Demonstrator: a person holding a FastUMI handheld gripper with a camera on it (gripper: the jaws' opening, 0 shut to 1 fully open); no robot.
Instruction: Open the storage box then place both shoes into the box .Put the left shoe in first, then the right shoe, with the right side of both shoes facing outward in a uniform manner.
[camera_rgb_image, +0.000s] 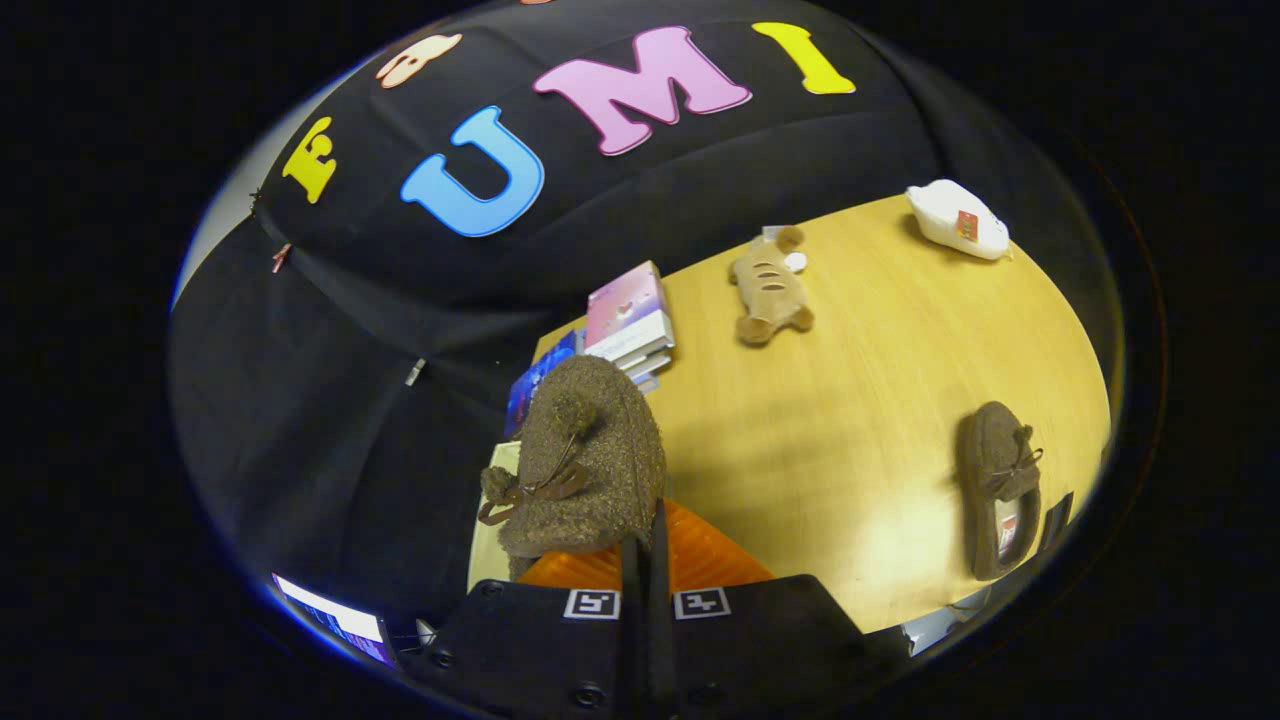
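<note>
**Fuzzy brown slipper held up over the orange storage box**

The orange storage box (700, 560) is sitting at the near-left edge of the wooden tabletop (850, 400), just ahead of the fingers. Its ribbed orange surface is showing beneath the raised slipper, with a pale cream part at its left side. Whether the box is open, and what is inside it, cannot be told from here.

The gripper (648, 545) is carrying its two fingers drawn almost fully together, with only a thin dark slit left between them. They are pinching the near rim of a brown slipper (585, 460), which is hanging in front of them above the box (the exact contact is partly hidden by the slipper's own bulk). This slipper is plump and rounded, covered in a nubby, fleecy fabric, with a darker brown lace tied in a bow and ending in a small pompom.

The second brown slipper (1000, 490) is lying flat near the right edge of the tabletop, well apart from the box, showing its open mouth, a paler lining and the same bow.

A stack of books (630, 320) is resting at the far-left corner. A tan plush toy (770, 285) is lying near the far edge, and a white packet (958, 220) is sitting at the far-right corner.
</note>
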